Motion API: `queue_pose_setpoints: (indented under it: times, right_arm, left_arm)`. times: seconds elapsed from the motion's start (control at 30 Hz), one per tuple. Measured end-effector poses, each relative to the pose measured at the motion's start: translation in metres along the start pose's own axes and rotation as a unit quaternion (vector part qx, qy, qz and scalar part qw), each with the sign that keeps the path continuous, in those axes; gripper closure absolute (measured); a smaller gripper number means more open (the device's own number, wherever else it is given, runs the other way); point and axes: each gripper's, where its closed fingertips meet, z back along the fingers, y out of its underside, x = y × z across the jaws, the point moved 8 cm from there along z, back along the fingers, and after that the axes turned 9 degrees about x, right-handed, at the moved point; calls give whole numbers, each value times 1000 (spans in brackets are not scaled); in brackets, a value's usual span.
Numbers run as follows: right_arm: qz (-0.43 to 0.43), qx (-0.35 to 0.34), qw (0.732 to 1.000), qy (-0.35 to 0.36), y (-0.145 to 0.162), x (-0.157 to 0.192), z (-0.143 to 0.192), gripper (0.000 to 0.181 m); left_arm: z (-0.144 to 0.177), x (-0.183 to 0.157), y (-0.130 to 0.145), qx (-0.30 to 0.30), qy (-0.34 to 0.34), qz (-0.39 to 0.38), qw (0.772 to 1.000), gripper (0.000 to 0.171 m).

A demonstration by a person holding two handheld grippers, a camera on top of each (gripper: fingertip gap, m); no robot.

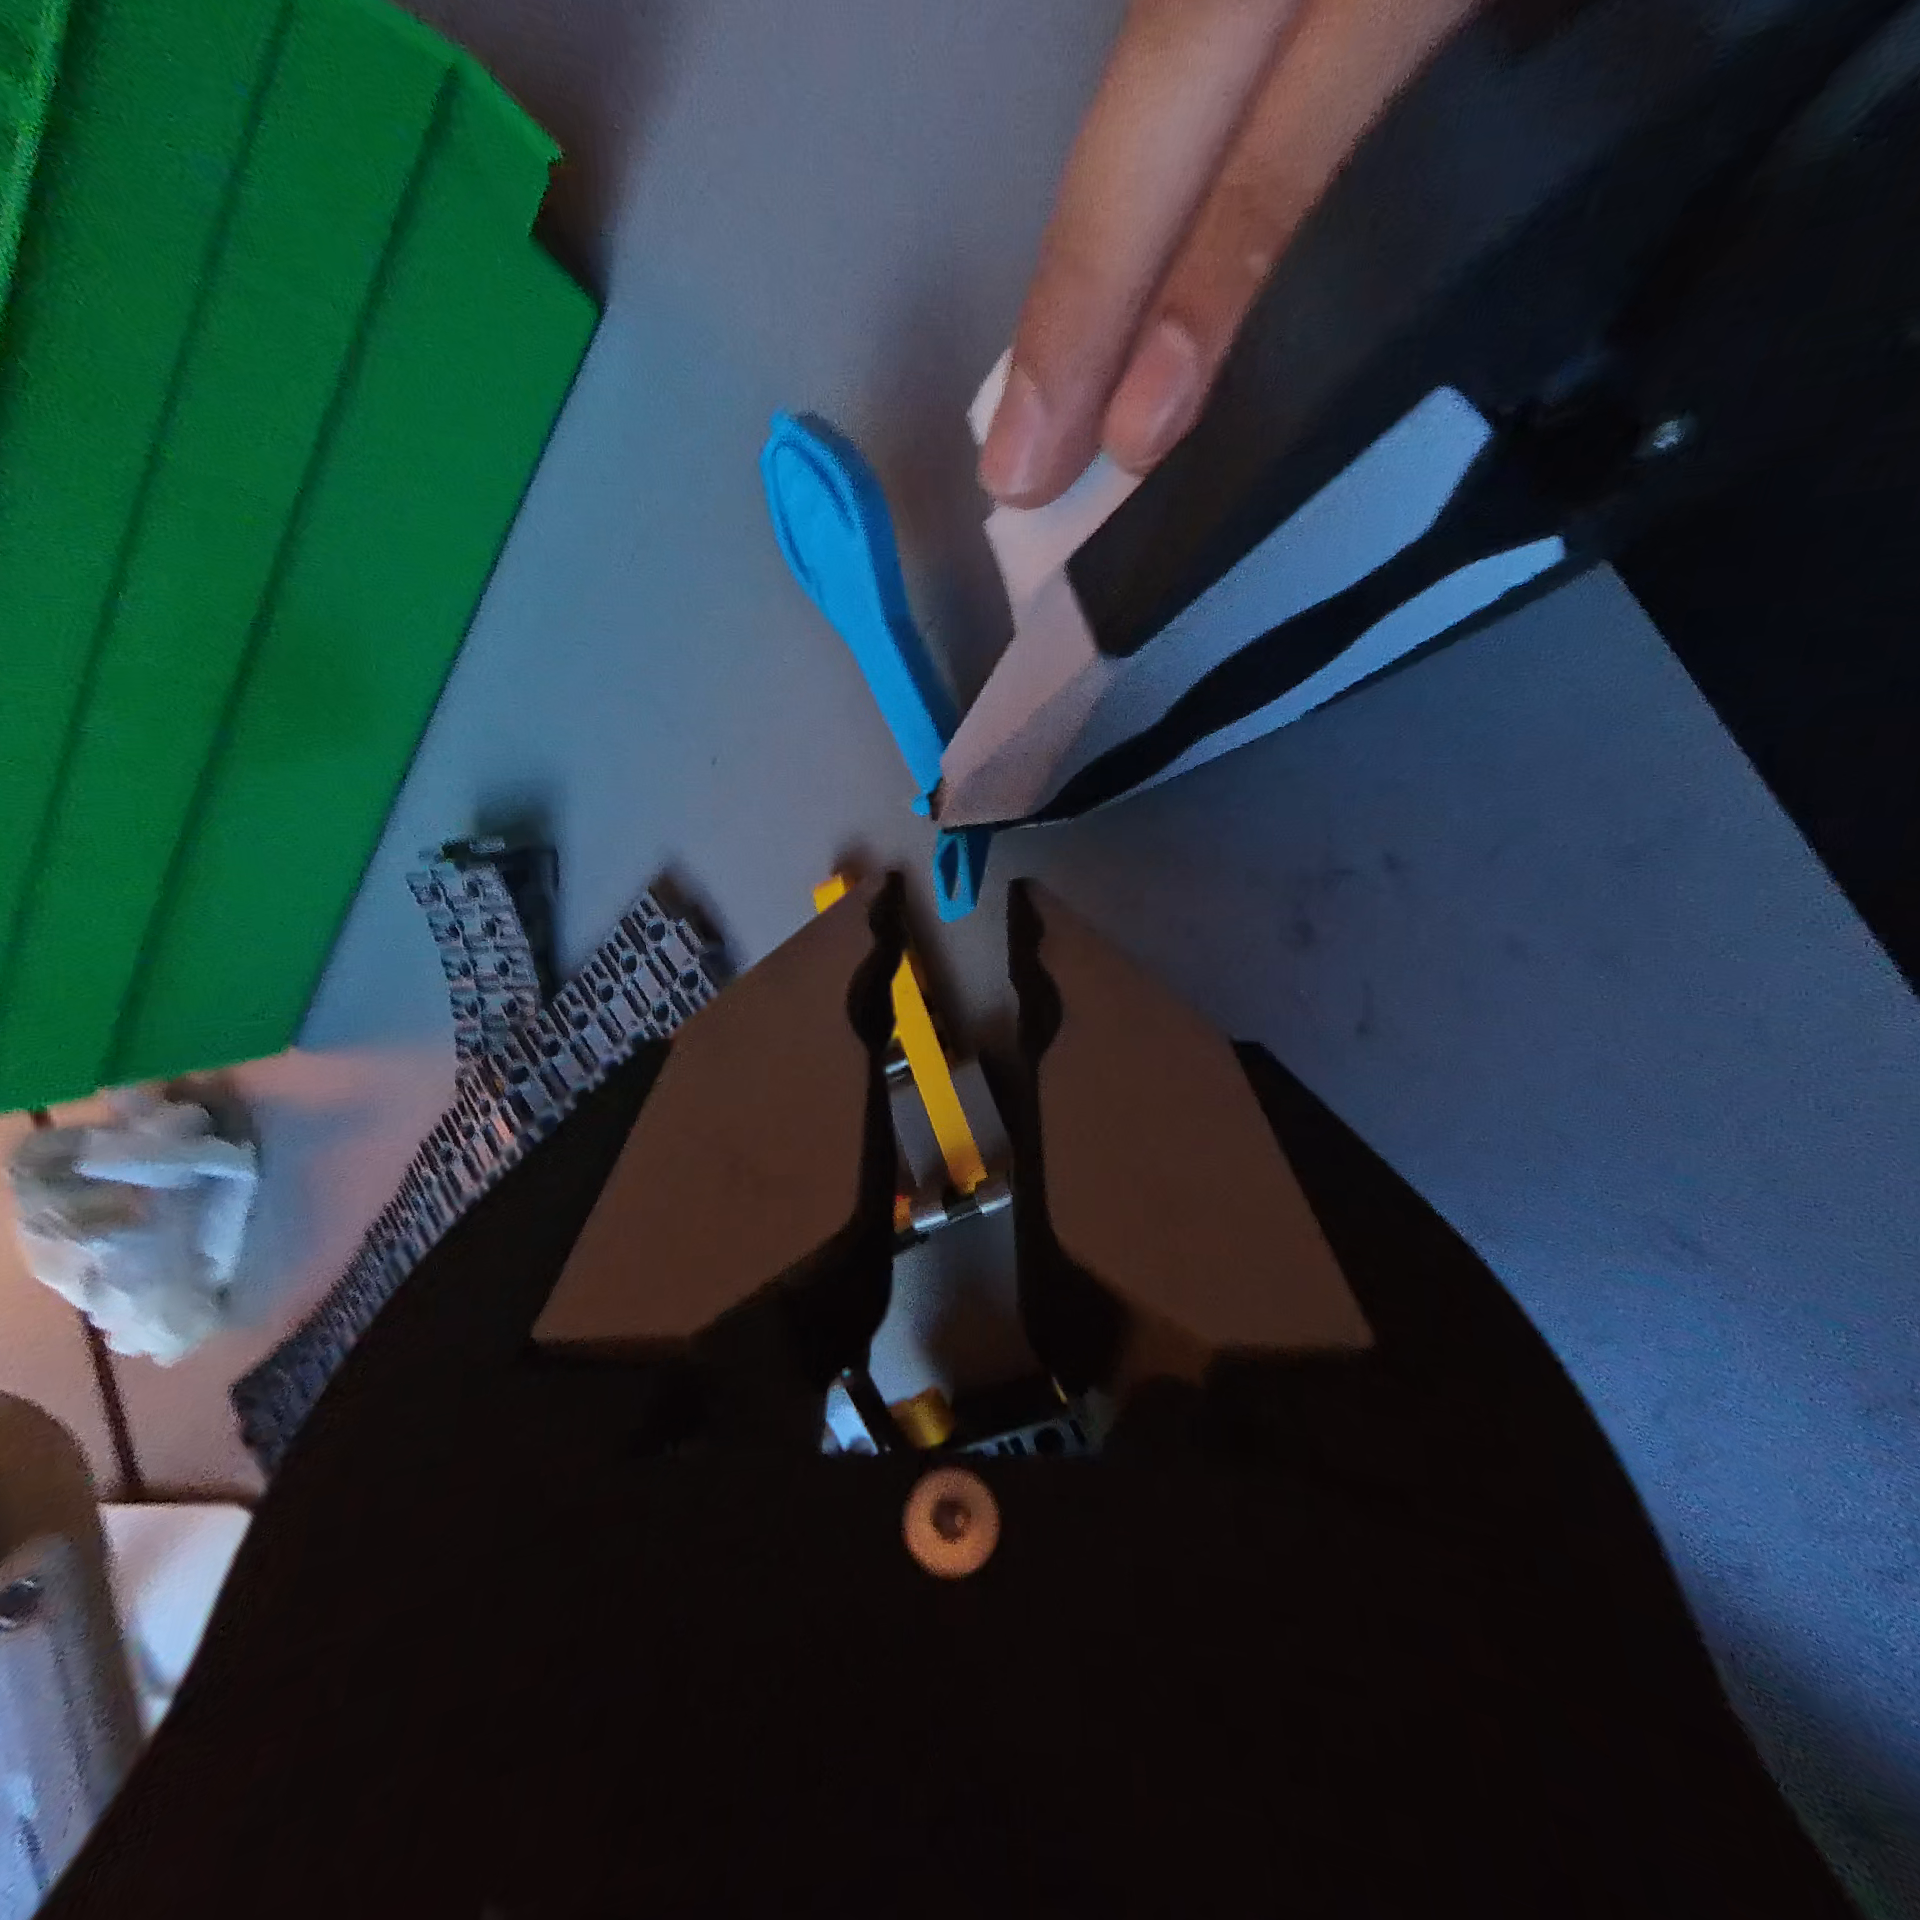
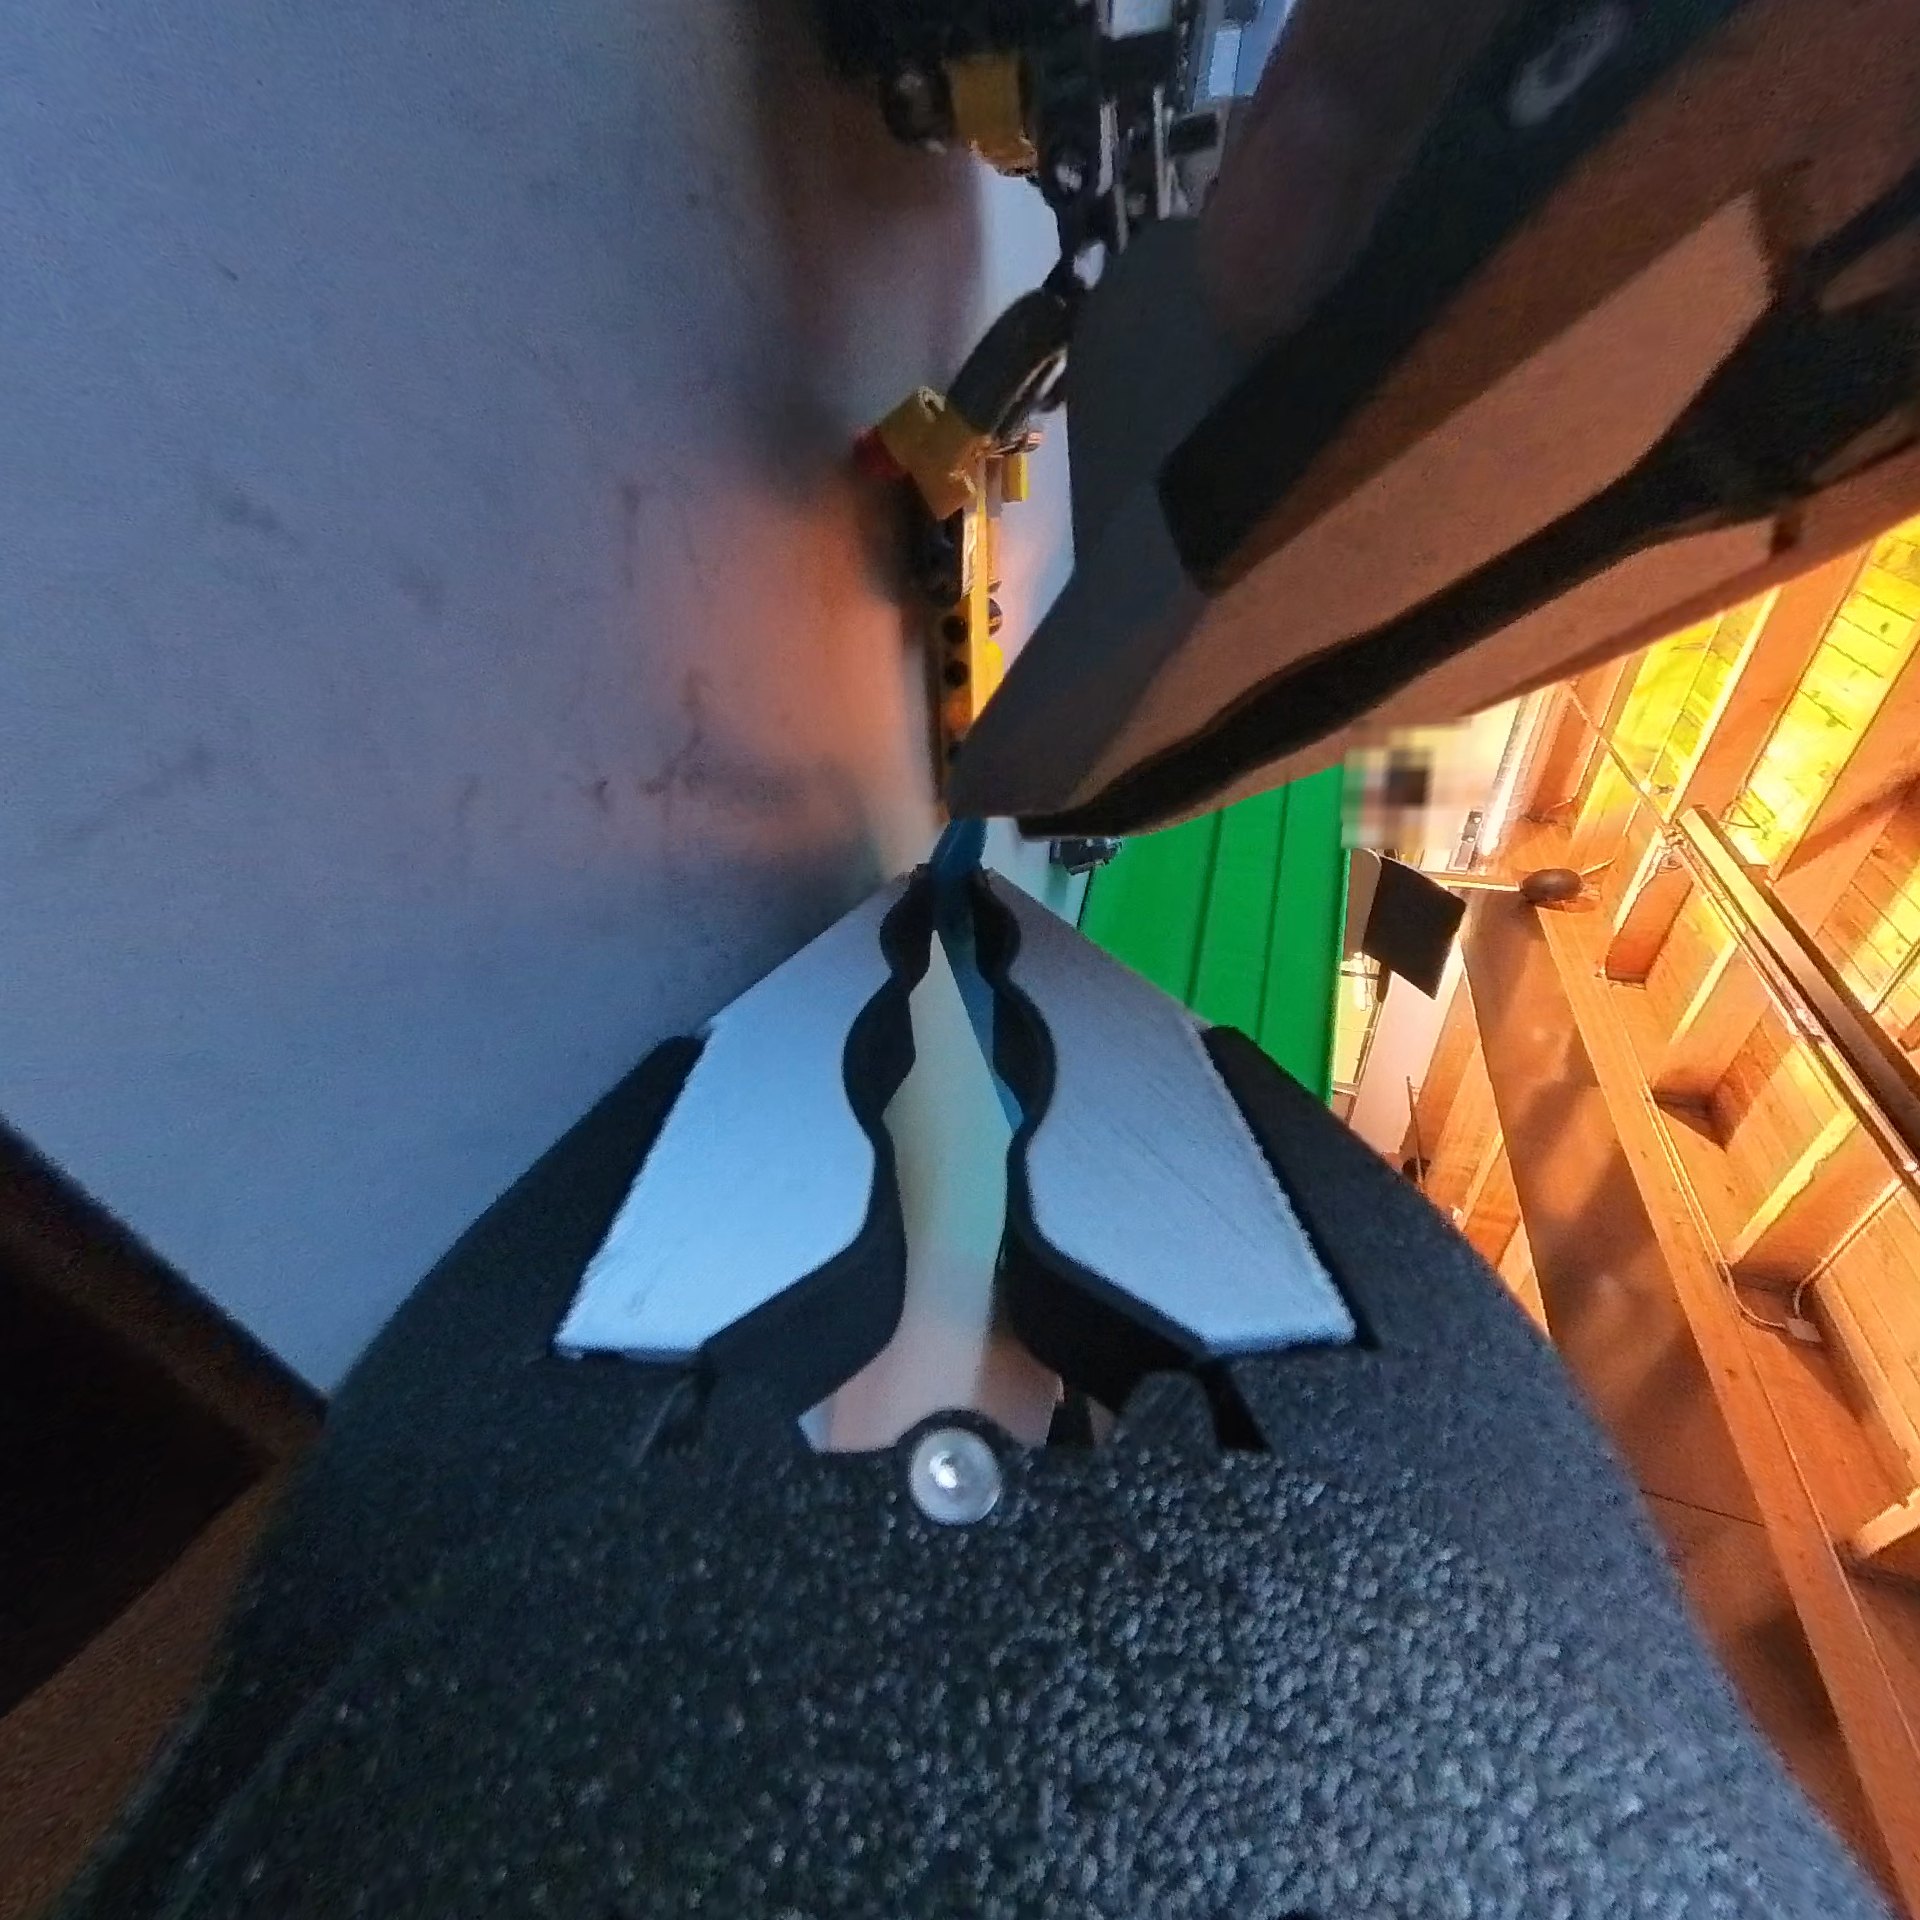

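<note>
My left gripper (image 1: 956, 899) points down over a brick model with a yellow beam (image 1: 925, 1049). Its jaws stand a little apart, with a grey part of the model filling the gap between the pads. My right gripper (image 2: 945, 883) is shut on the thin handle of a blue spoon-shaped plastic tool (image 2: 971, 987). In the left wrist view the right gripper (image 1: 951, 810) comes in from the upper right. It pinches the blue tool (image 1: 831, 520) near its narrow end, just ahead of my left fingertips. The left gripper (image 2: 977, 805) shows nose to nose with it, beside the yellow beam (image 2: 961, 644).
A stack of green plates (image 1: 208, 520) lies at the upper left on the pale table (image 1: 1455, 987). Grey track chains (image 1: 488, 966) and a crumpled plastic bag (image 1: 135, 1226) lie at the left. A person's fingers (image 1: 1091, 312) rest on the right gripper. Wooden floor and shelving (image 2: 1662, 1039) show beyond the table. The grippers are tip to tip, or close to it.
</note>
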Motion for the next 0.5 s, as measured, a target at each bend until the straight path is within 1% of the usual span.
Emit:
queue_pose_setpoints:
  times: [0.07,0.1,0.13,0.23,0.33,0.4,0.43,0.5]
  right_arm:
    - [-7,-2,1000,-5,0,0,1,176]
    - [-16,-4,1000,-12,1,0,1,175]
    - [-29,-8,999,-20,2,-1,0,175]
    - [-66,-18,997,-42,6,-3,0,175]
    - [-98,-40,992,-69,9,-5,1,175]
    - [-148,-71,979,-123,13,-9,7,169]
    - [-183,-86,967,-158,16,-13,9,163]
    - [-253,-120,926,-252,21,-21,14,159]
  left_arm:
    - [-2,-3,-2,6,-11,-39,999,160]
    - [-4,-4,-2,11,-18,-61,998,168]
    - [-6,-6,-2,14,-28,-86,996,171]
    - [-9,-8,-2,24,-73,-149,986,171]
    - [-11,-10,-2,24,-94,-169,981,171]
    - [-9,-12,-1,14,-104,-183,977,171]
    - [-8,-13,0,12,-109,-192,975,171]
    - [-6,-16,2,8,-126,-215,969,171]
